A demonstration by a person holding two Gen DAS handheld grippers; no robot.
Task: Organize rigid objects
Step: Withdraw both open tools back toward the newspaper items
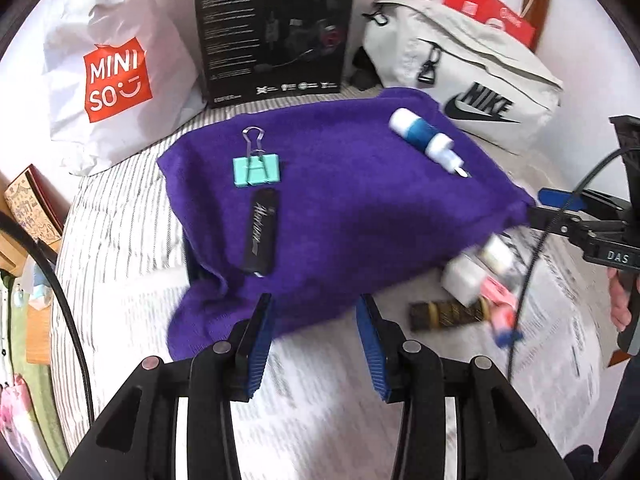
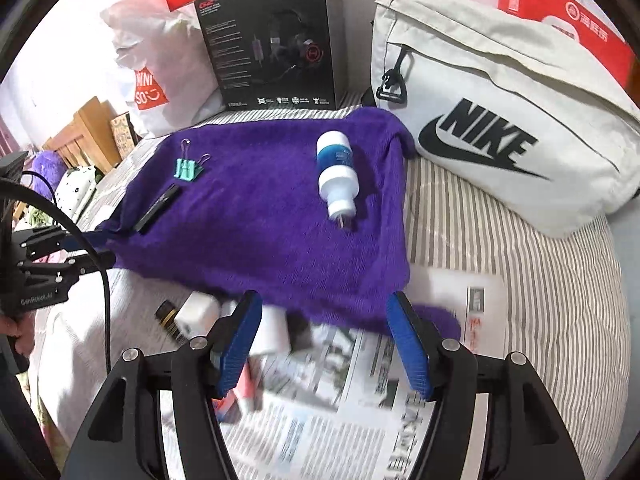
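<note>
A purple towel (image 1: 320,200) (image 2: 272,216) lies spread on the bed. On it rest a mint binder clip (image 1: 256,170) (image 2: 187,168), a flat black stick (image 1: 262,236) (image 2: 158,208) and a white-and-blue bottle (image 1: 426,138) (image 2: 337,172). My left gripper (image 1: 314,320) stands open just above the towel's near edge, nothing pressed between its pads; in the right wrist view it (image 2: 100,249) shows by the towel's left corner. My right gripper (image 2: 324,308) is open over the towel's near right edge, and shows as (image 1: 538,206) at the towel's right corner.
Newspaper (image 2: 340,420) covers the striped bedding in front. On it lie a white box (image 1: 464,276) (image 2: 196,314), a dark gold-banded tube (image 1: 448,314) and a pink item (image 1: 502,304). Behind stand a white shopping bag (image 1: 116,72), a black headset box (image 1: 276,32) and a grey Nike bag (image 2: 500,120).
</note>
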